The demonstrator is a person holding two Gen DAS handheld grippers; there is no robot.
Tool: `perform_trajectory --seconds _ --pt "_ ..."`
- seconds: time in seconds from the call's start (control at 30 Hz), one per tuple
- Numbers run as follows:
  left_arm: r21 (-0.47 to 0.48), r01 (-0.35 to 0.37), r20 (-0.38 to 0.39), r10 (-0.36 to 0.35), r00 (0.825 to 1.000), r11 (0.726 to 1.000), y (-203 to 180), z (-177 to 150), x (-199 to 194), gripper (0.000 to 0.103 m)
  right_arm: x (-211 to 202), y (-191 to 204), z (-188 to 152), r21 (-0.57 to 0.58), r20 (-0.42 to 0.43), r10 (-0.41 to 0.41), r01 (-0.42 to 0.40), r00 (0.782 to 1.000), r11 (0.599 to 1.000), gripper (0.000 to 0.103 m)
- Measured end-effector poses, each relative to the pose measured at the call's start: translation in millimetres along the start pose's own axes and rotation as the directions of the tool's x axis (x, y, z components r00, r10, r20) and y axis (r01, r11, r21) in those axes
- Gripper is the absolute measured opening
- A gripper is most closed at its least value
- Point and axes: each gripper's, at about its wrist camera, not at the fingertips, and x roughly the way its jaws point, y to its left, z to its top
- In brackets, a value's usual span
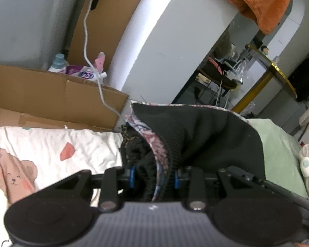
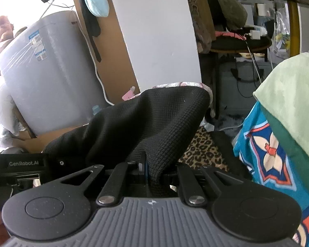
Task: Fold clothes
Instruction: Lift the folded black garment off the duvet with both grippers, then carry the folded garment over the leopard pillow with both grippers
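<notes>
The garment [image 1: 206,135] hangs between my left tongs [image 1: 154,178] and my right tongs [image 2: 154,173], above the bed [image 1: 51,144]. A cardboard box [image 1: 57,94] sits behind the bed; a blanket [image 2: 294,94] lies right of my right tongs.

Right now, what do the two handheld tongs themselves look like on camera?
Both match: the left tongs and right tongs have a ribbed grey body, two round black discs at the sides, and black link arms on silver pivot pins. Blue finger pads show on the left, with a strip of blue on the right too. White GenRobot.AI lettering marks the black housing of the left tool in the right view.
</notes>
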Motion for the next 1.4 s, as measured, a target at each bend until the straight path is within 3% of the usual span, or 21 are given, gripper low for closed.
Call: perform_trajectory --seconds 0.2,0.47,0.63,0.9,1.07,1.27,1.4 --pt "0.044 0.055 0.025 -0.056 0.998 0.998 -7 6 22 0.035 13 -26 17 -0.028 0.009 0.016 -0.016 1.0 0.999 0.008" --pt "0.043 0.133 0.018 -0.134 0.991 0.99 -1 1 75 0.035 47 -54 41 -0.149 -0.023 0.005 -0.008 1.0 0.989 0.008" --pt "0.04 0.213 -0.014 -0.212 0.977 0.976 4 -6 113 0.035 78 -77 51 -0.216 -0.037 -0.03 0.022 0.999 0.976 0.008" --pt "0.034 0.331 -0.063 -0.329 0.942 0.943 13 -16 173 0.035 121 -117 47 -0.225 -0.046 -0.054 0.042 0.997 0.973 0.008" --pt "0.056 0.338 -0.086 -0.333 0.939 0.94 18 -21 196 0.035 139 -133 36 -0.252 -0.065 -0.049 0.031 0.997 0.967 0.008" --pt "0.015 0.335 -0.11 -0.331 0.937 0.942 34 -35 224 0.035 167 -146 21 -0.276 -0.118 -0.042 0.008 0.992 0.961 0.008" --pt "0.012 0.304 -0.121 -0.3 0.946 0.953 41 -45 247 0.035 189 -151 10 -0.31 -0.142 -0.052 0.005 0.989 0.951 0.008"
